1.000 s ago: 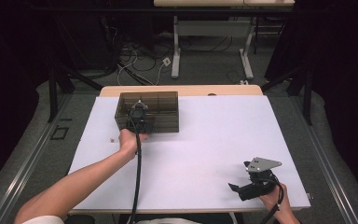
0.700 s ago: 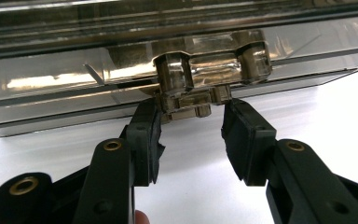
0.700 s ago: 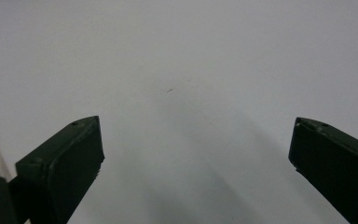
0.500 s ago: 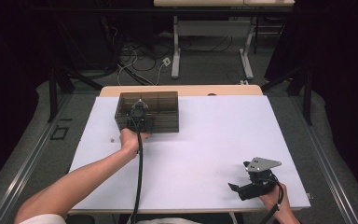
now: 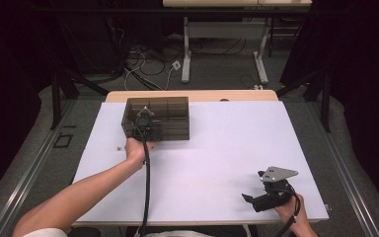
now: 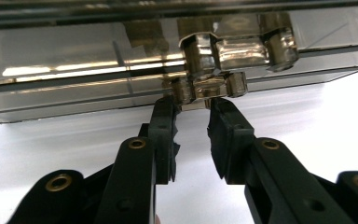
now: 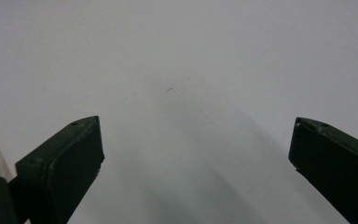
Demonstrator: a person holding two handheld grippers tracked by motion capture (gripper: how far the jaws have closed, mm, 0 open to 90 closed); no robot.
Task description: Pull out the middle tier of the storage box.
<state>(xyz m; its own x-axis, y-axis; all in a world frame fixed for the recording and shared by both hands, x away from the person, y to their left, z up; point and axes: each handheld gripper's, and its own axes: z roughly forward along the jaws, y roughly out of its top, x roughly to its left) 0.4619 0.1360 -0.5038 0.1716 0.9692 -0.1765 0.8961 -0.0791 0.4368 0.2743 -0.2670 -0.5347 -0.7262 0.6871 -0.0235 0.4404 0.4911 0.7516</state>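
The smoky transparent box (image 5: 168, 117) sat left of centre in the upper half of the high view, on the white table (image 5: 227, 148). The left gripper (image 6: 192, 109) met its near wall, jaws just closing around the box's latch (image 6: 208, 87) (tips flanking its lower tab, contact unclear). At lower right, well apart from the box, the right gripper (image 5: 250, 199) rested with jaws spread wide over bare table.
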